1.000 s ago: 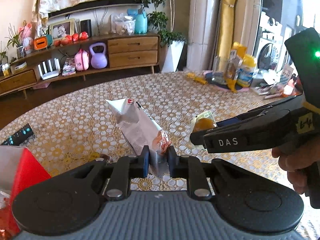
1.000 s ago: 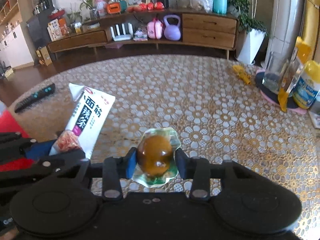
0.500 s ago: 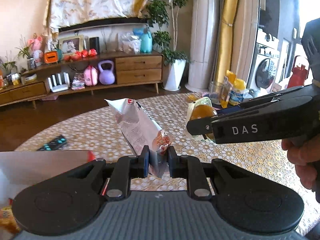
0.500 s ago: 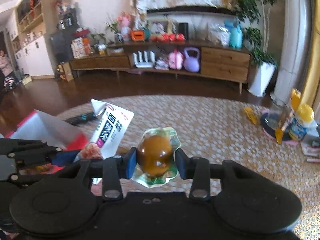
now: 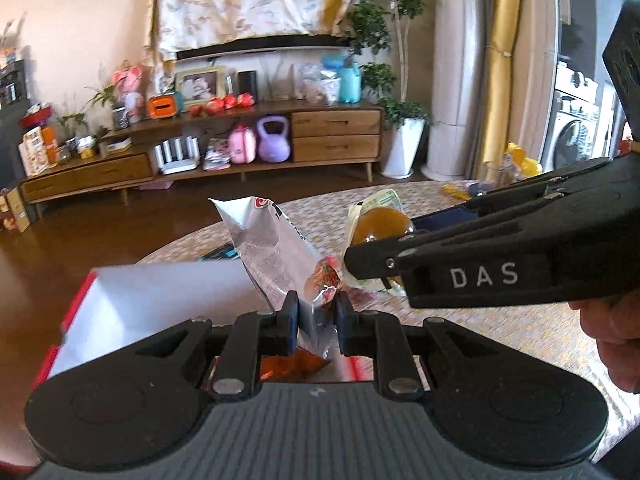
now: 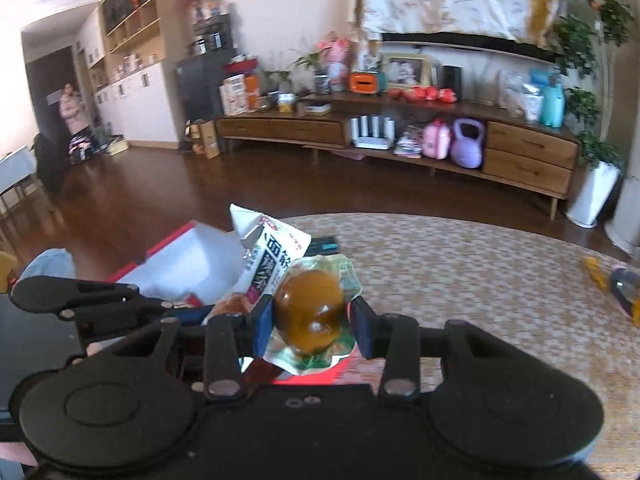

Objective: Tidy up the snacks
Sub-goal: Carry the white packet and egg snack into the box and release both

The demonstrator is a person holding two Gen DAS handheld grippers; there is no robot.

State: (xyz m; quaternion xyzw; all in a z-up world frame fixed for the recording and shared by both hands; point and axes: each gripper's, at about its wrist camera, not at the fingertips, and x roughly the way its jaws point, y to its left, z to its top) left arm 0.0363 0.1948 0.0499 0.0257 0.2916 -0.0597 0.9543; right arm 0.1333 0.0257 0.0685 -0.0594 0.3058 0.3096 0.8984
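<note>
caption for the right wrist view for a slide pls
Right gripper clamps a vacuum-packed braised egg while the left gripper holds a spicy gluten strip packet by the red box.

Each of 2 fisheye cameras looks forward along its own hand-held gripper, close above the desk (image 5: pixel 500 336); both share the red box (image 6: pixel 168 268) and wooden sideboard (image 5: pixel 336 136).

1. Left gripper (image 5: pixel 313 316): fingers closed on a snack packet (image 5: pixel 276 256), held aloft.
2. Right gripper (image 6: pixel 309 320): fingers clamped on a sealed brown egg pack (image 6: pixel 310 312), just right of the left gripper.
3. Right hand (image 5: pixel 616 336): wrapped around the handle.
</note>
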